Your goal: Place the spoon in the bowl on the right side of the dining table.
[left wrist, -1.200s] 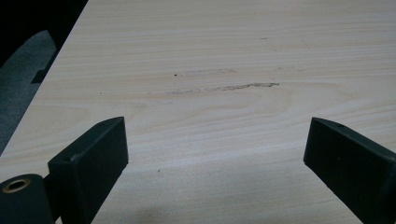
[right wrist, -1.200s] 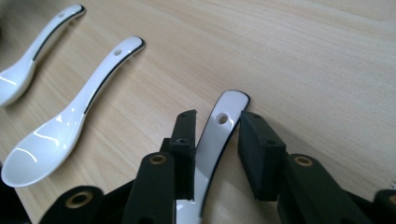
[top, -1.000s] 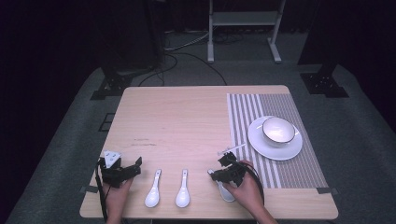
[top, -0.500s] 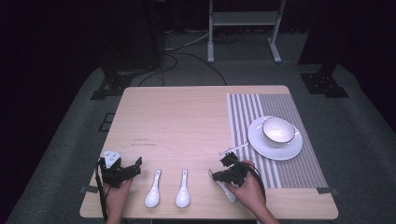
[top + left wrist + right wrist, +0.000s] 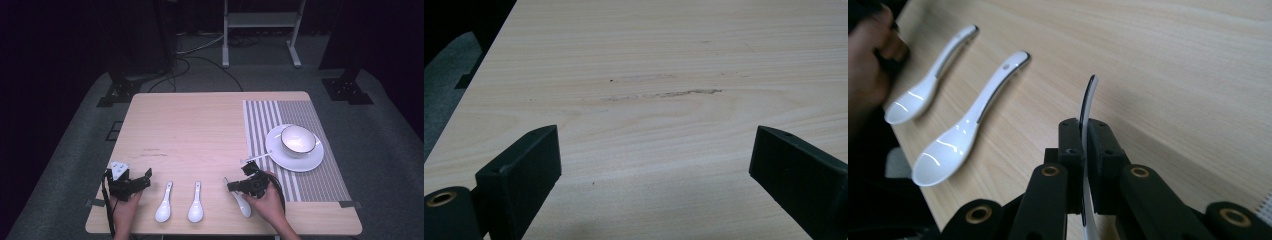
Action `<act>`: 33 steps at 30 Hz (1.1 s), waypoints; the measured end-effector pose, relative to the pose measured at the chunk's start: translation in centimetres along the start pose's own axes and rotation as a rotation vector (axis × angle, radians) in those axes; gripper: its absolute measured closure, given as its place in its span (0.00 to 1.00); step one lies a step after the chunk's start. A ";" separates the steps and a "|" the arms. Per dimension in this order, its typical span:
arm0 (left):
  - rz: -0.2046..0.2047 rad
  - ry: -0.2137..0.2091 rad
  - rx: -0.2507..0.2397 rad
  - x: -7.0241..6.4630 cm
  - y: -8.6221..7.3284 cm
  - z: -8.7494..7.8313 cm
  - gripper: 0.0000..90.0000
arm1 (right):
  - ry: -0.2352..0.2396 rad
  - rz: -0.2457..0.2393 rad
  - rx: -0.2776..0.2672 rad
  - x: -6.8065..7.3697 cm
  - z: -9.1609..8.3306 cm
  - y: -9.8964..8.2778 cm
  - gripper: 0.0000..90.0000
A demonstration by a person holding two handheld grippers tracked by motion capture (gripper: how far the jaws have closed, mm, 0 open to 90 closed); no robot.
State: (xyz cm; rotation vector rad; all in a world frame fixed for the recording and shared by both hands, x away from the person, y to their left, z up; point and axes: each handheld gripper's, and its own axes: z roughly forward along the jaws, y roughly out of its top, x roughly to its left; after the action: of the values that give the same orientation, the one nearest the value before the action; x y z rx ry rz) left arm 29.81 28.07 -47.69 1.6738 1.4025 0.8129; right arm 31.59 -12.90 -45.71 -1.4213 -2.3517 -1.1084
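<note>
From above, the left gripper is resting at the near left of the pale wooden table, and the right gripper is clamping a white ceramic spoon. Two more white ceramic spoons are lying between them. Far right, a white bowl is sitting on a white plate on a grey striped placemat.

Left gripper view: jaws standing wide apart over bare wood.

Right gripper view: jaws pinching the spoon's handle. No writing is showing anywhere.
</note>
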 end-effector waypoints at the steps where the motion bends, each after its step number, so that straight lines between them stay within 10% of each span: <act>1: 0.002 0.001 0.000 0.0 0.0 0.0 0.06 | 0.009 0.007 -0.008 -0.1 -0.1 0.0 0.95; 15: 0.004 0.003 -0.002 0.0 0.0 0.0 0.06 | 0.115 0.123 -0.247 -3.0 -6.1 -1.1 0.95; 33: 0.005 0.006 -0.002 -0.1 0.0 0.0 0.06 | 0.032 0.196 -0.449 -5.8 -13.4 -1.3 0.95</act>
State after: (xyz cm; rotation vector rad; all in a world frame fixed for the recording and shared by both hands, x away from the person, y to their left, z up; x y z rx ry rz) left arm 29.78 28.02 -47.69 1.6750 1.4017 0.8223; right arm 30.71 -26.26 -39.75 -1.7085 -1.9630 -1.6541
